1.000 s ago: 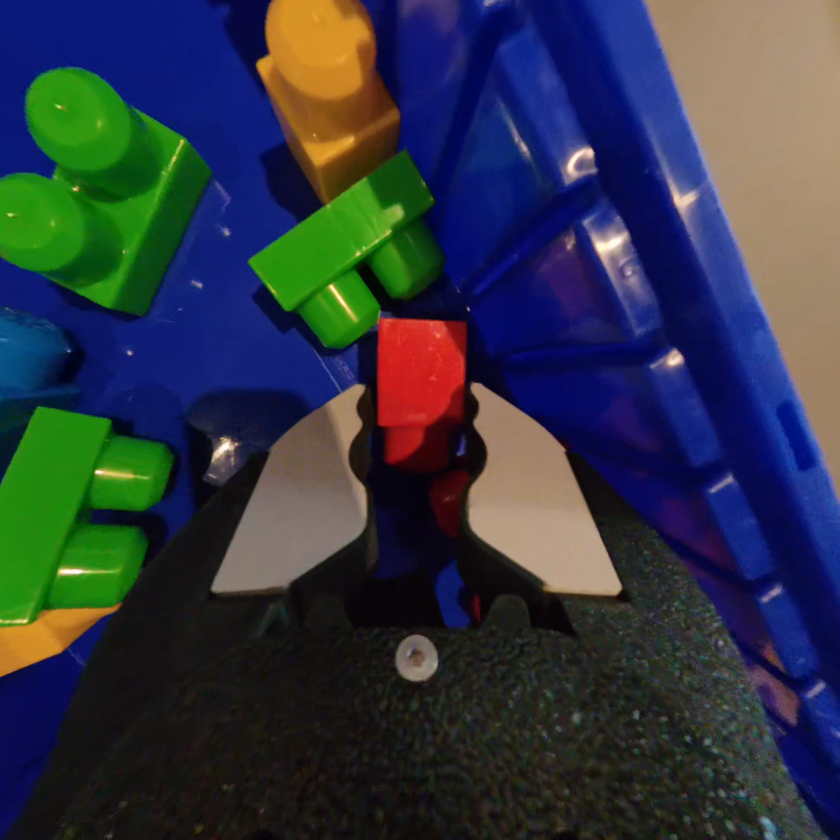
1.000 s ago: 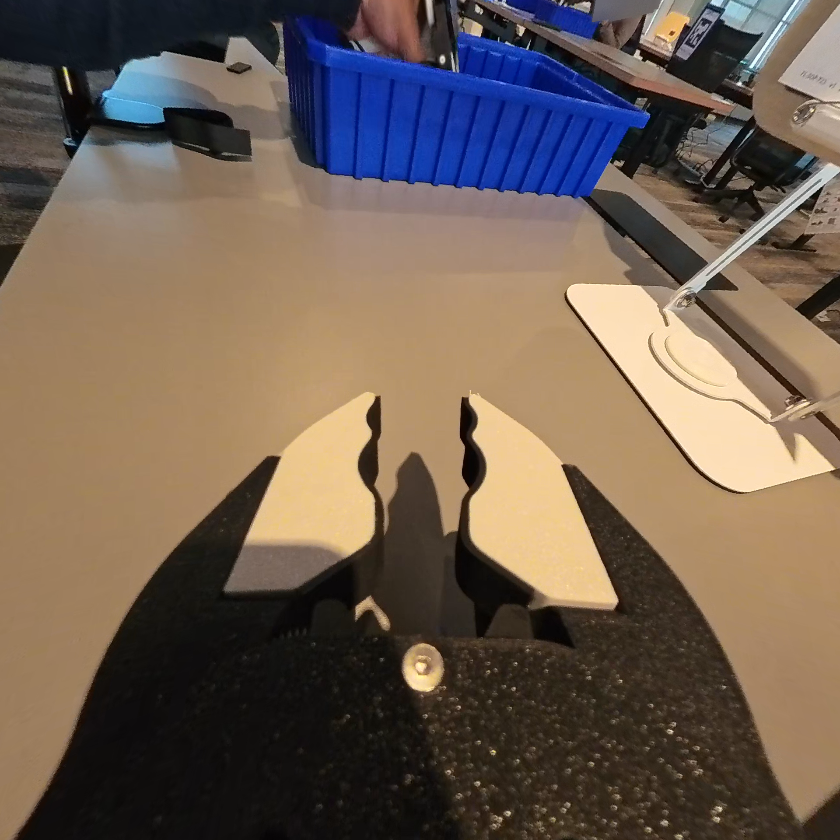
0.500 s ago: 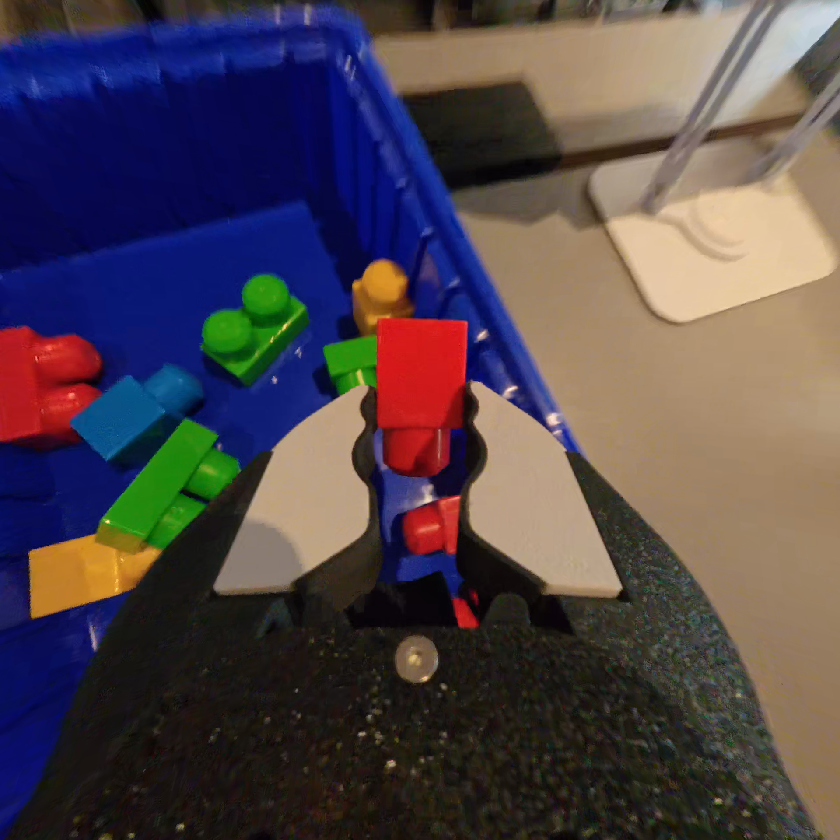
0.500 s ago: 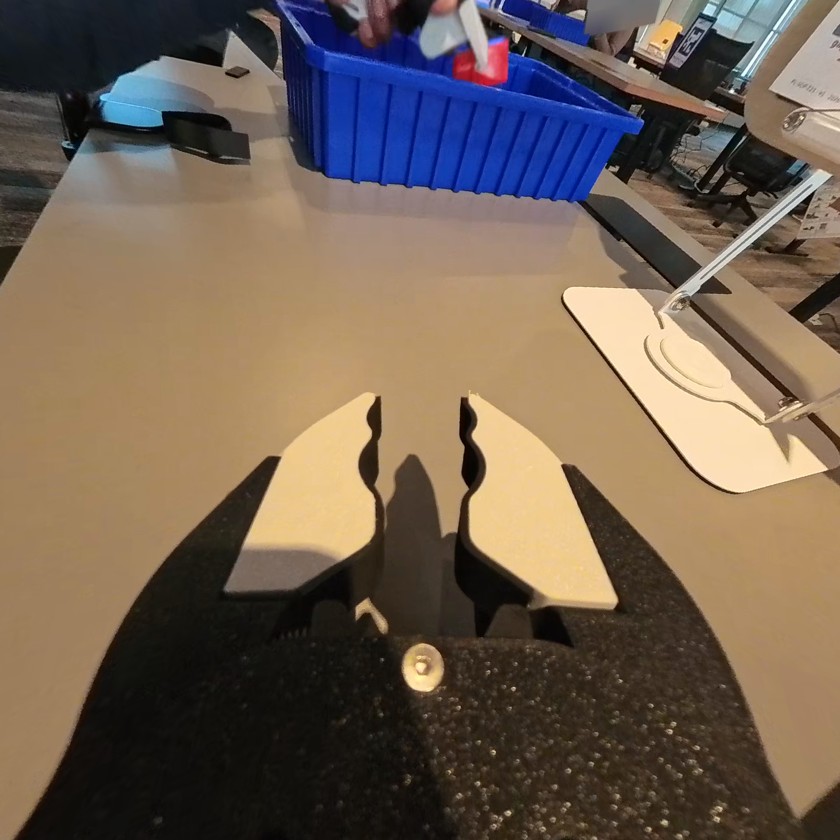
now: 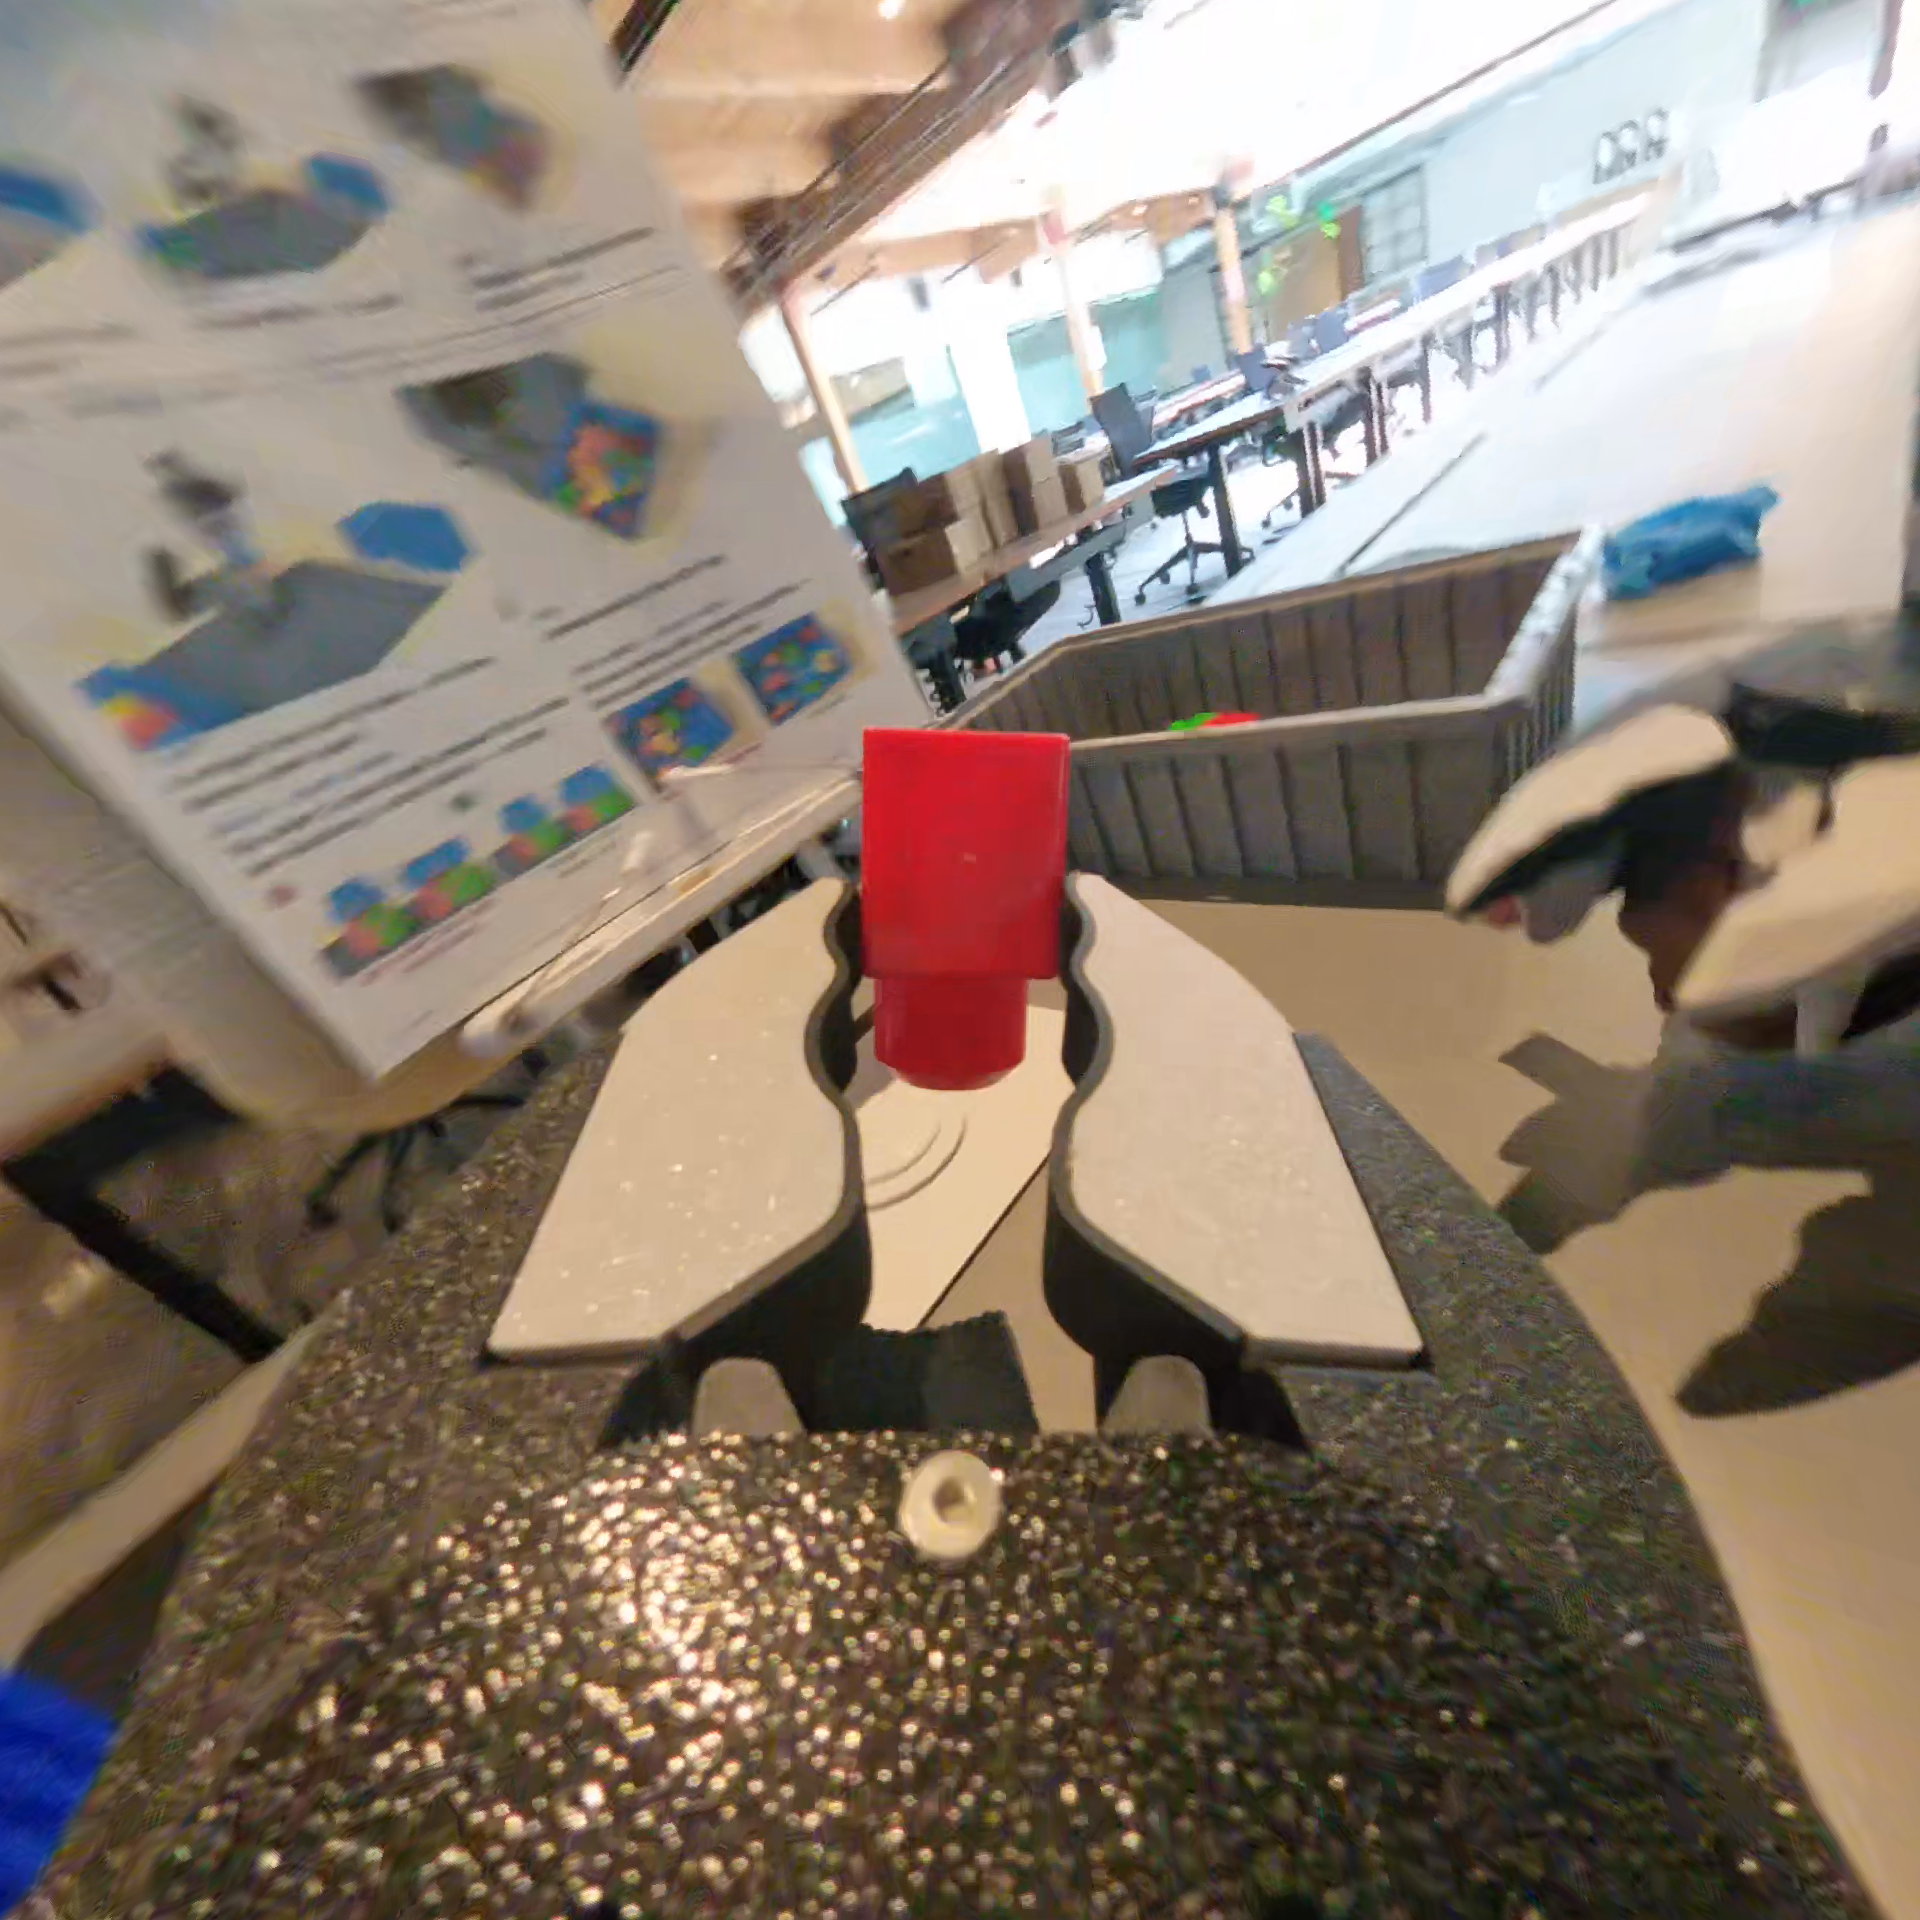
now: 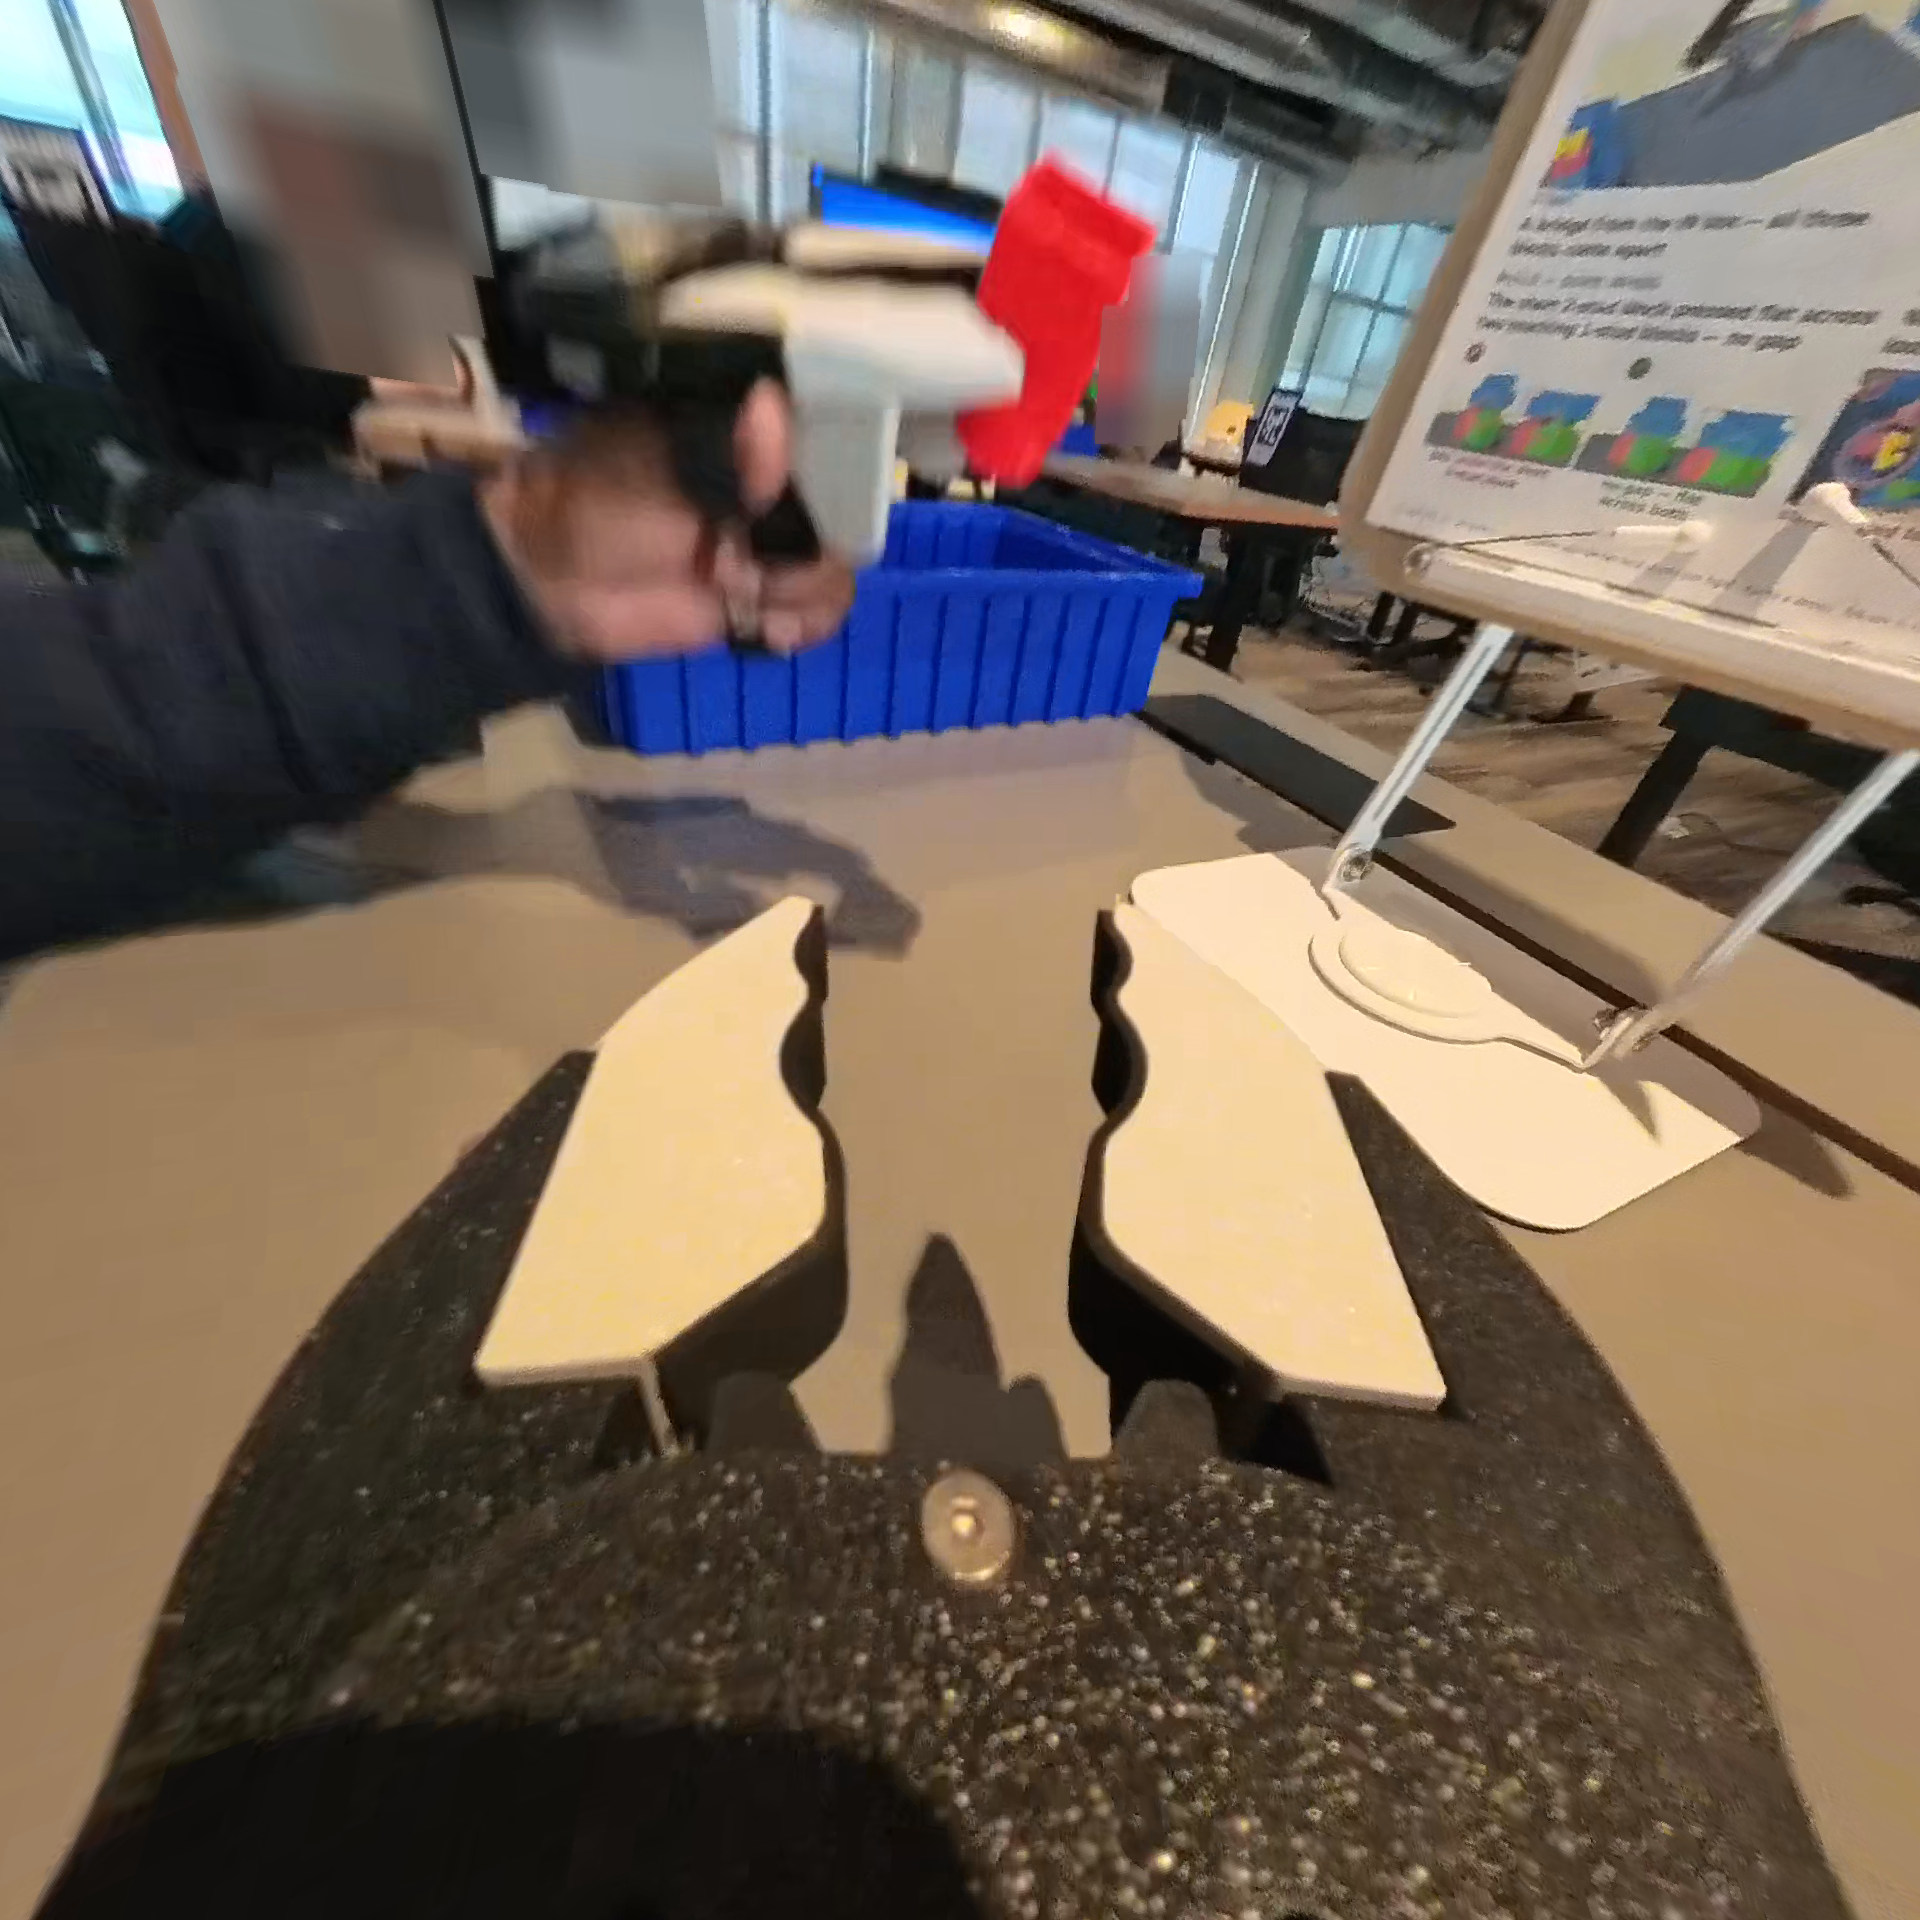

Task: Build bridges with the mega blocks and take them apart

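Left gripper [image 5: 961,914] clamps a red block [image 5: 961,883] in midair — right gripper [image 6: 958,977], fingers parted and empty, hovers over the table [image 6: 312,1039].

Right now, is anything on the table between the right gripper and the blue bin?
No. In the right wrist view only bare grey table runs from the open right gripper to the blue bin; the stand's white base lies off to one side.

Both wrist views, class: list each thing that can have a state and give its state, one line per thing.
left hand-held gripper: shut on the red block, held up in the air.
red block: gripped, clear of the table, stud toward the camera.
right hand-held gripper: open, empty, low over the table.
blue bin: open-topped, resting on the table.
instruction board: propped tilted on its stand.
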`<action>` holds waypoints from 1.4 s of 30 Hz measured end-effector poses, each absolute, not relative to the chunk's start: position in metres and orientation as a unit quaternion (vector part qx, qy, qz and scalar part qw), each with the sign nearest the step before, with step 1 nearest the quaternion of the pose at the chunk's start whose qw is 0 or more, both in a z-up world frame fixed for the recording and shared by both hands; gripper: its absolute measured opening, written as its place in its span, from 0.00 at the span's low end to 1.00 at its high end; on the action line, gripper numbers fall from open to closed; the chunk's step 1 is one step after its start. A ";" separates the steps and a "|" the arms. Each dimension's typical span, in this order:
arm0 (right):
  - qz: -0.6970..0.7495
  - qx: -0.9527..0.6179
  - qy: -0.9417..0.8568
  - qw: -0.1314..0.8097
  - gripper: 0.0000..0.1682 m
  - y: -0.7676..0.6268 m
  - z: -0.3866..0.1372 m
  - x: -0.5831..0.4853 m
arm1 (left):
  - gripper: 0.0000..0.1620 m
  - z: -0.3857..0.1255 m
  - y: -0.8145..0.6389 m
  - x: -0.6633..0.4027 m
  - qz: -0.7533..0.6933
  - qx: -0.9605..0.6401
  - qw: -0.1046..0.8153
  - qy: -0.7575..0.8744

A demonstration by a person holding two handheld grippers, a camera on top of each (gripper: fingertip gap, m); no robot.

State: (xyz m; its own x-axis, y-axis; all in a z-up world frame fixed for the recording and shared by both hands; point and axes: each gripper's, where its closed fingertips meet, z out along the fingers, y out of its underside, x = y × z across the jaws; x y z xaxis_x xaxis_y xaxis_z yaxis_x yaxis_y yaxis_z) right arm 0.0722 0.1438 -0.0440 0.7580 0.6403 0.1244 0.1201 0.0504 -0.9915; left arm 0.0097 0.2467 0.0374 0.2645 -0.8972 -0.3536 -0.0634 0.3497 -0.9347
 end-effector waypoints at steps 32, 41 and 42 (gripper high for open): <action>0.278 -0.678 -0.235 0.639 0.39 0.148 -0.049 0.096 | 0.22 -0.059 0.162 0.085 -0.070 -0.277 0.659 0.696; 0.256 -0.682 -0.240 0.642 0.37 0.149 -0.050 0.102 | 0.22 -0.060 0.151 0.098 -0.069 -0.266 0.660 0.699; 0.254 -0.683 -0.240 0.642 0.36 0.149 -0.051 0.103 | 0.22 -0.061 0.150 0.099 -0.069 -0.264 0.660 0.700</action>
